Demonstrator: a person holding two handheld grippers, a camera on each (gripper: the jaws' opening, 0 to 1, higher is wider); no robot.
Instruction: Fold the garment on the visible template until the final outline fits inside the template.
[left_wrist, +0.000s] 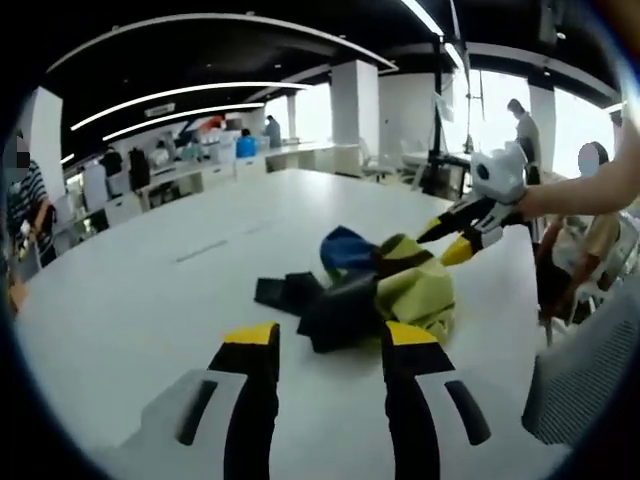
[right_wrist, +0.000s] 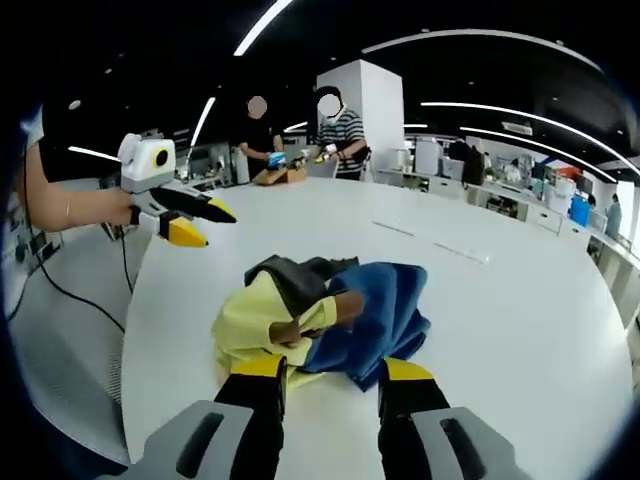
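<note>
Rising from the bottom of the left gripper view, the left claw (left_wrist: 327, 340) holds its yellow-tipped black jaws wide apart and empty just short of a crumpled garment of yellow-green, blue and black fabric (left_wrist: 375, 285) heaped on the broad white surface (left_wrist: 150, 290). The right claw (right_wrist: 333, 372), jaws likewise wide with nothing between them, sits at the near edge of that bundle. Farther off, people stand at white desks (right_wrist: 300, 170).

A broad white table (left_wrist: 150, 290) spans an open office beneath a dark ceiling with long curved light strips (left_wrist: 180, 95), white square pillars (right_wrist: 375, 110) and bright windows (left_wrist: 500, 110).
</note>
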